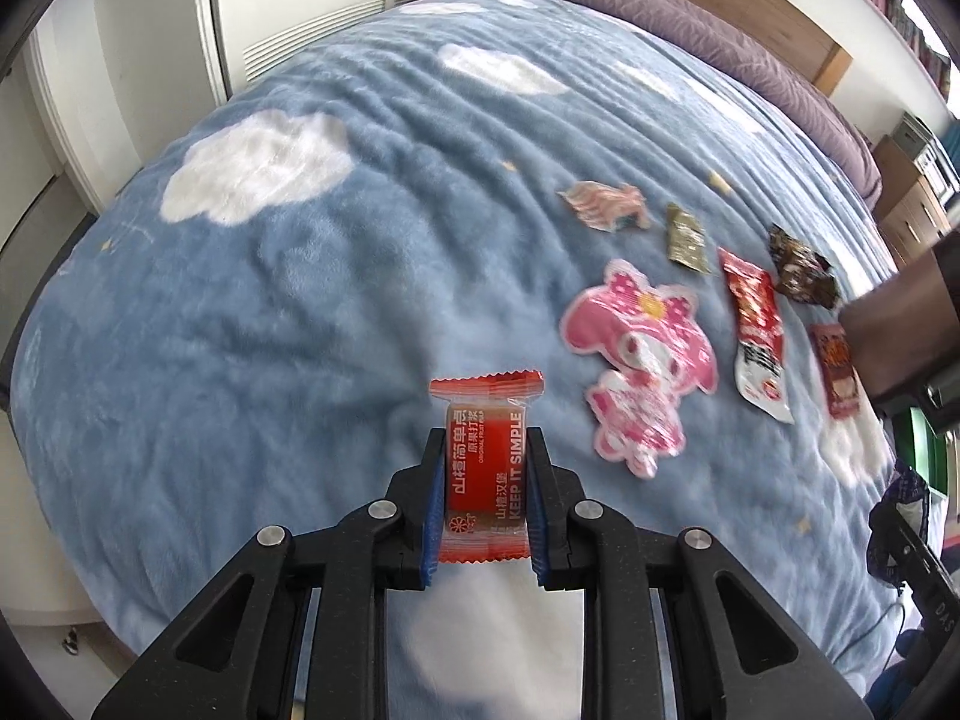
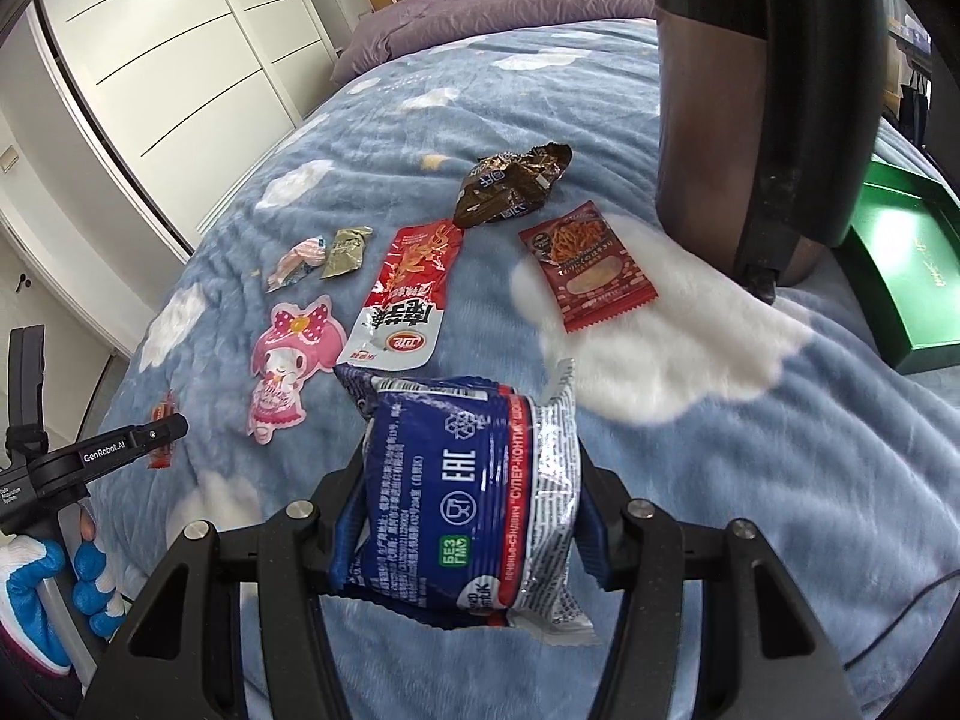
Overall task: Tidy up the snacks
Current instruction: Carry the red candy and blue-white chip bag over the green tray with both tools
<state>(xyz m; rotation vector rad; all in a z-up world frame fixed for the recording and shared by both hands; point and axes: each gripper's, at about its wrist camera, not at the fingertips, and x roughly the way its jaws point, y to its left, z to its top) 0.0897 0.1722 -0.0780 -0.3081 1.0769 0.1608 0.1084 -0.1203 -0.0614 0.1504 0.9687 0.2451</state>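
My left gripper (image 1: 485, 450) is shut on a small red hawthorn snack packet (image 1: 485, 468), held above the blue cloud blanket (image 1: 300, 330). My right gripper (image 2: 474, 480) is shut on a blue and silver biscuit pack (image 2: 468, 510). On the blanket lie a pink bunny-shaped packet (image 1: 642, 360) (image 2: 288, 360), a red and white pouch (image 1: 757, 330) (image 2: 405, 294), a dark brown bag (image 1: 801, 270) (image 2: 510, 186), a red noodle-snack packet (image 2: 585, 264), a small olive sachet (image 1: 685, 237) (image 2: 345, 252) and a pink-striped candy wrapper (image 1: 606, 204) (image 2: 294, 261).
A green box (image 2: 906, 270) lies open at the bed's right edge. A brown basket-like container with a dark rim (image 2: 750, 90) stands beside it. A purple pillow (image 1: 690, 12) lies at the head of the bed. White wardrobes (image 2: 180, 60) run along the left side.
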